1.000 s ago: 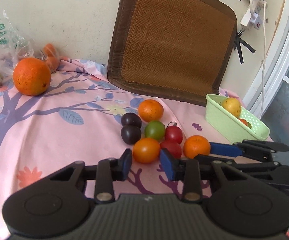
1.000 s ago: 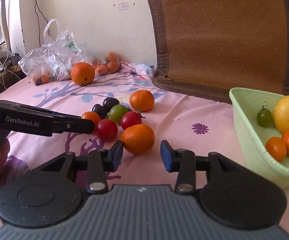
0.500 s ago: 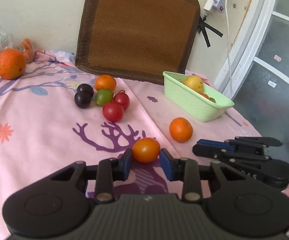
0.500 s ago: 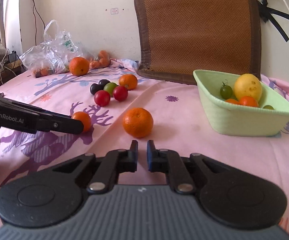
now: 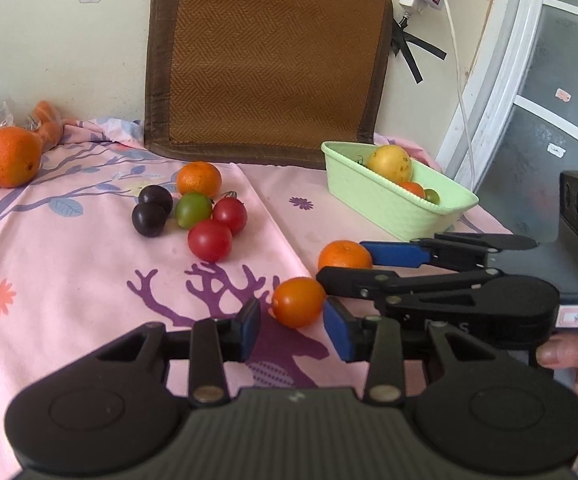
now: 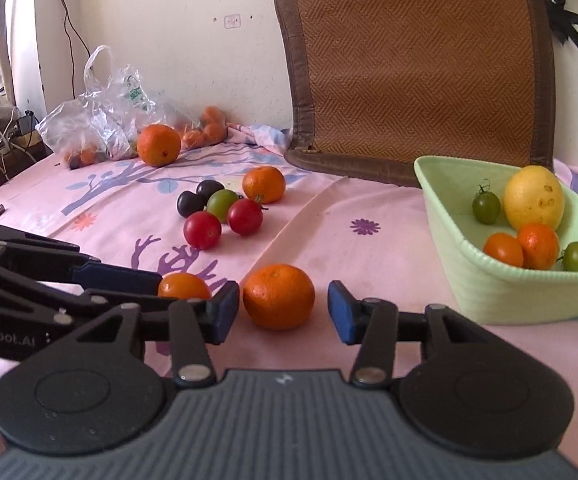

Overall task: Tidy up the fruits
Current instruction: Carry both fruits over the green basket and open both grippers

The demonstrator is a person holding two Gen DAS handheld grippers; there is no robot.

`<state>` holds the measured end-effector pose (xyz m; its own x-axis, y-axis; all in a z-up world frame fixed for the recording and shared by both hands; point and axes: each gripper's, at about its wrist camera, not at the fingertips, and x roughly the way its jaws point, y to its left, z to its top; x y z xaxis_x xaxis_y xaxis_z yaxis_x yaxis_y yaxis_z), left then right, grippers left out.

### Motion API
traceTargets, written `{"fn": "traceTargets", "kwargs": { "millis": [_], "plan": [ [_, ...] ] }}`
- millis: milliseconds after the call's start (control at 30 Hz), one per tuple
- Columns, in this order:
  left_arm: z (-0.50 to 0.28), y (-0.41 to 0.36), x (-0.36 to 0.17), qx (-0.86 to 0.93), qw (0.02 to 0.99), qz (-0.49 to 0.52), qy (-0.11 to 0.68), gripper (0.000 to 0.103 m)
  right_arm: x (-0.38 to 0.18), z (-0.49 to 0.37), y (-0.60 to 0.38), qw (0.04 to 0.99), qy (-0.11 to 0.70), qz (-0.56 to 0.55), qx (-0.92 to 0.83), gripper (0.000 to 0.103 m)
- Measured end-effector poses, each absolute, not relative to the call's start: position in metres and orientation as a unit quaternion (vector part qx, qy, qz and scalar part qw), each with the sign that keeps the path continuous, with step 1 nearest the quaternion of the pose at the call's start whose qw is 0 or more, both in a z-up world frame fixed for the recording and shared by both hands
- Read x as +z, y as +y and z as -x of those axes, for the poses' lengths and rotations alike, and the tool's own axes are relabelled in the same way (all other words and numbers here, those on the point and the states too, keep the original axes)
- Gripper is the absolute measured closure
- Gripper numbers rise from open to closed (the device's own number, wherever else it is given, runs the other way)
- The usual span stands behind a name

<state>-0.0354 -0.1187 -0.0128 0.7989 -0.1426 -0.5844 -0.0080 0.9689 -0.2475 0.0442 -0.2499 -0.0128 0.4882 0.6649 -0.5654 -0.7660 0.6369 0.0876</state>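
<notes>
Two claws spread: I'm bracketing the tangerine [image 6: 278, 295] dead ahead with right claw [image 6: 283, 313], just opened; left claw [image 5: 291, 325] is loosening beside orange tomato [image 5: 297, 301].

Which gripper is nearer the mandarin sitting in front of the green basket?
Right. The right gripper brackets the mandarin with open jaws; the left gripper sits beside it, around the orange tomato.

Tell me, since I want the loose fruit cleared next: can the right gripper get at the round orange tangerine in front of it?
Probably yes. The right gripper is open, the round orange tangerine lies just ahead between its fingers, and nothing stands between them; the left gripper sits off to one side.
</notes>
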Motion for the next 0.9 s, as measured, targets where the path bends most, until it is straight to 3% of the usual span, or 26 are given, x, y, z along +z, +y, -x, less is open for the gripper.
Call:
{"fn": "traceTargets", "kwargs": {
  "millis": [33,200,333,633,900],
  "plan": [
    [0.035,-0.121,-0.013,-0.038,0.941,0.115,0.316,0.067,-0.013,-0.046,-0.252,0.855,0.29,0.088,0.42,0.062],
    [0.028,-0.129,-0.014,-0.04,0.943,0.099,0.316,0.062,-0.009,-0.041,-0.269,0.869,0.271,0.072,0.407,0.063],
    [0.017,-0.129,-0.014,-0.04,0.942,0.098,0.318,0.071,-0.007,-0.032,-0.291,0.882,0.256,0.059,0.391,0.063],
    [-0.018,-0.141,0.019,-0.069,0.95,0.121,0.279,0.072,0.016,-0.047,-0.333,0.941,0.161,0.015,0.298,0.063],
    [-0.101,-0.183,0.038,-0.105,0.954,0.102,0.262,0.071,0.002,-0.078,-0.337,0.952,0.175,0.008,0.252,0.062]
  ]
}}
